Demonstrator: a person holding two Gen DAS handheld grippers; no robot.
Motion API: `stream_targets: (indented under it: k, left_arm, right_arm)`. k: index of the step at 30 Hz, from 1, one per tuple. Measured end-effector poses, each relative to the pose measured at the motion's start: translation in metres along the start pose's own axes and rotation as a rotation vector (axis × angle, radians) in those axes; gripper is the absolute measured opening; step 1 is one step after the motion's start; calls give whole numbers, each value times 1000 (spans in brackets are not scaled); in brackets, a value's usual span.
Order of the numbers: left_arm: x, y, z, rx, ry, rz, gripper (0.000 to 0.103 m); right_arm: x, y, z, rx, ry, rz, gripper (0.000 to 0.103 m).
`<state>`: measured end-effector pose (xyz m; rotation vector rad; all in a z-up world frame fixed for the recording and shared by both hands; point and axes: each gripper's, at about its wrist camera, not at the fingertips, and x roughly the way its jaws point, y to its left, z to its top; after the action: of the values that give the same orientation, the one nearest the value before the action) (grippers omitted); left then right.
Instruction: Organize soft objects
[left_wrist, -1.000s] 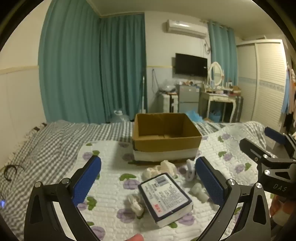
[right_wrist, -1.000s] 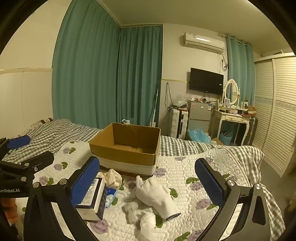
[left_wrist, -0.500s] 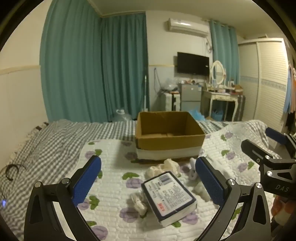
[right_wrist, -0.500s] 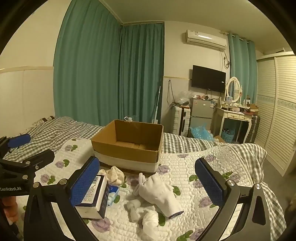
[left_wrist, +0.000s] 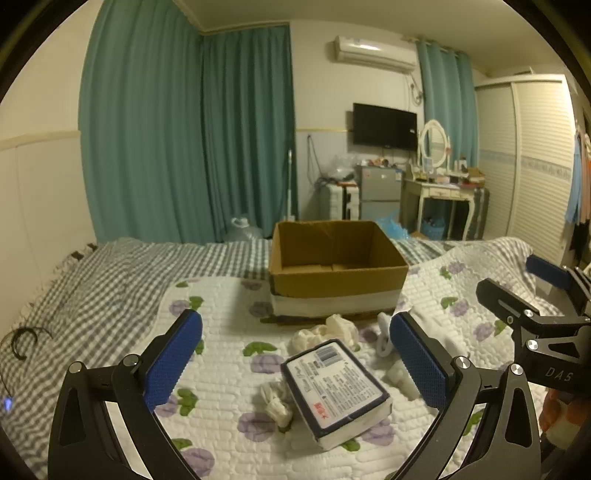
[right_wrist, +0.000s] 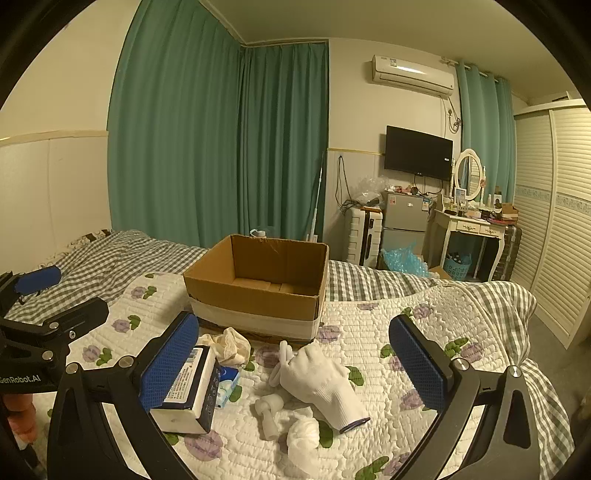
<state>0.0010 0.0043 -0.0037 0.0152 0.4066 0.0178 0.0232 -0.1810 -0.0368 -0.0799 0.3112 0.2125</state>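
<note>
An open cardboard box (left_wrist: 336, 269) stands on the quilted bed, also in the right wrist view (right_wrist: 258, 284). In front of it lie a tissue pack (left_wrist: 336, 387) (right_wrist: 192, 387), a white glove (right_wrist: 321, 380), cream cloth bundles (left_wrist: 332, 328) (right_wrist: 229, 345) and small white rolled pieces (left_wrist: 275, 400) (right_wrist: 303, 435). My left gripper (left_wrist: 295, 358) is open and empty, above the tissue pack. My right gripper (right_wrist: 295, 362) is open and empty, above the glove.
The flowered quilt (left_wrist: 221, 332) lies over a checked bedspread (left_wrist: 92, 288). A black hair band (left_wrist: 22, 341) lies at the left. A small blue packet (right_wrist: 227, 387) sits beside the tissue pack. Dresser, fridge and wardrobe stand beyond the bed.
Both grippers have risen and pulled back slightly, so the box and the objects sit a little lower and farther in view. Nothing was grasped or moved.
</note>
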Motion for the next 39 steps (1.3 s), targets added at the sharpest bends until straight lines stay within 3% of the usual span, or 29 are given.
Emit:
stream_targets:
  k: [39]
  left_arm:
    - [2,-4,-10,-1,27,-5,103]
  right_arm:
    - [3,-1,-5,-6,11,-12,103]
